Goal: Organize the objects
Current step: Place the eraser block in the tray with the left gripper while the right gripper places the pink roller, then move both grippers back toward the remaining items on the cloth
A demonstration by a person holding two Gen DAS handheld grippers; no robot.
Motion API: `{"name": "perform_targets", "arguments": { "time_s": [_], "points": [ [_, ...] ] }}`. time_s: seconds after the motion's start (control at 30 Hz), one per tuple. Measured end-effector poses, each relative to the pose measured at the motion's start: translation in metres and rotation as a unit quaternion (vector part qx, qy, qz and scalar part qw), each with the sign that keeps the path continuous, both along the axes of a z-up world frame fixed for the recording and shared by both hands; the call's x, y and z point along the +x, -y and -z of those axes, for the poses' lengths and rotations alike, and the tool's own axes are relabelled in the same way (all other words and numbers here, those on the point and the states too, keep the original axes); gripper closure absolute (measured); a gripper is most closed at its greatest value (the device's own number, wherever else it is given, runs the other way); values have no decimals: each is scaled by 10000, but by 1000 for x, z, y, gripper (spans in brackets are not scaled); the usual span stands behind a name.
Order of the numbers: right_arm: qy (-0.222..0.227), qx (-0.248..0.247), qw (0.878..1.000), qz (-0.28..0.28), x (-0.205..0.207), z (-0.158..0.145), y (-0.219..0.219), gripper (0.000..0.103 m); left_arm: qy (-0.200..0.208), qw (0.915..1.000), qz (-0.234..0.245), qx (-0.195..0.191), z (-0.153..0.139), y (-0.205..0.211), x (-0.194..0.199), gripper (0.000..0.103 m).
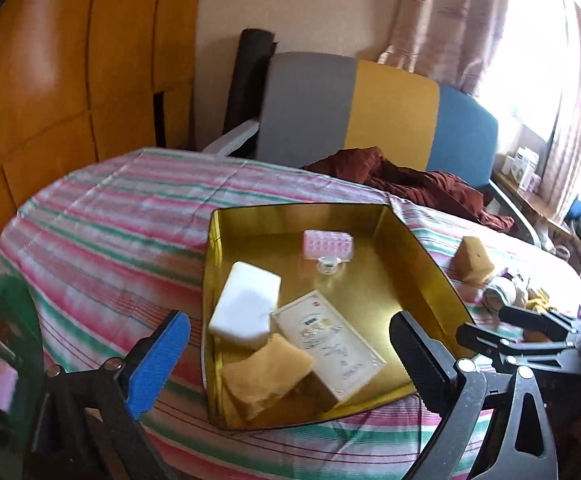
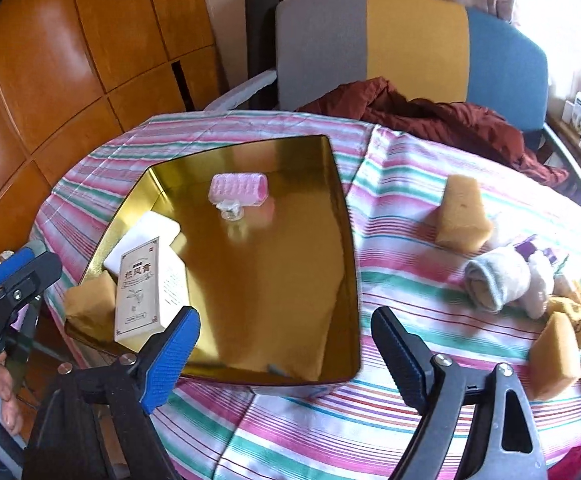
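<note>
A gold tray (image 1: 370, 280) sits on the striped tablecloth. In it lie a white block (image 1: 246, 308), a yellow sponge (image 1: 266, 380), a cream printed box (image 1: 330, 346) and a pink roller (image 1: 328, 244). My left gripper (image 1: 290, 364) hovers open over the tray's near end, its pads touching nothing. My right gripper (image 2: 286, 356) is open above the near rim of the tray (image 2: 274, 280) and holds nothing. To the right on the cloth are a second yellow sponge (image 2: 460, 220), rolled socks (image 2: 498, 284) and a third sponge (image 2: 558, 360).
A chair (image 2: 410, 40) with a grey, yellow and blue back stands behind the table, with a dark red cloth (image 2: 430, 120) draped onto the table edge. Wooden panels (image 2: 50, 80) fill the left. A green basket (image 1: 6, 320) sits at the left. A hand (image 2: 6, 400) shows at the lower left.
</note>
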State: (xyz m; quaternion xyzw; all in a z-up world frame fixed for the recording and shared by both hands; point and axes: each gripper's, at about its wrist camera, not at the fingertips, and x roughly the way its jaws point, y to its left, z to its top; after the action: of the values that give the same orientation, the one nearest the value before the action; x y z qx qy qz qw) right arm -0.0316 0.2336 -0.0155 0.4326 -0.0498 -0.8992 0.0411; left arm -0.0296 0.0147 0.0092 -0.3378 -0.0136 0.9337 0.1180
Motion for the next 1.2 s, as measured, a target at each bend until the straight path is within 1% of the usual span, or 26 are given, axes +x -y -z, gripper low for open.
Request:
{"name": "perform_targets", "arguments": {
  "time_s": [0.07,0.33,0.5,0.6,0.77,0.97,1.03,1.1,1.13,1.2],
  "points": [
    [-24,8,10000,93,3,-1,-9,13,-54,9999,99,-95,-2,-7,5,1],
    [-61,101,9992,391,13,-3,-41,13,-42,9985,440,-336,-3,-36,17,1],
    [-85,218,9974,686,18,-4,-72,13,44,9969,650,-441,1,-53,23,1],
    [-108,371,9952,898,20,-7,-94,13,66,9956,783,-507,3,-64,26,1],
    [-132,763,9892,1245,24,-15,-137,13,126,9928,1049,-567,4,-79,27,1],
    [-40,1073,9754,1924,29,-15,-205,13,357,9885,1365,-538,10,-99,27,1],
    [-63,1036,9700,2197,33,-14,-229,13,358,9864,1482,-618,11,-108,28,1],
    [-73,852,9623,2581,40,-11,-255,13,329,9840,1593,-722,12,-118,29,1],
    [-84,673,9587,2764,44,-8,-266,13,315,9831,1636,-761,11,-123,29,1],
    [-17,151,9481,3177,53,0,-291,13,294,9807,1743,-837,12,-136,28,1]
  ]
}}
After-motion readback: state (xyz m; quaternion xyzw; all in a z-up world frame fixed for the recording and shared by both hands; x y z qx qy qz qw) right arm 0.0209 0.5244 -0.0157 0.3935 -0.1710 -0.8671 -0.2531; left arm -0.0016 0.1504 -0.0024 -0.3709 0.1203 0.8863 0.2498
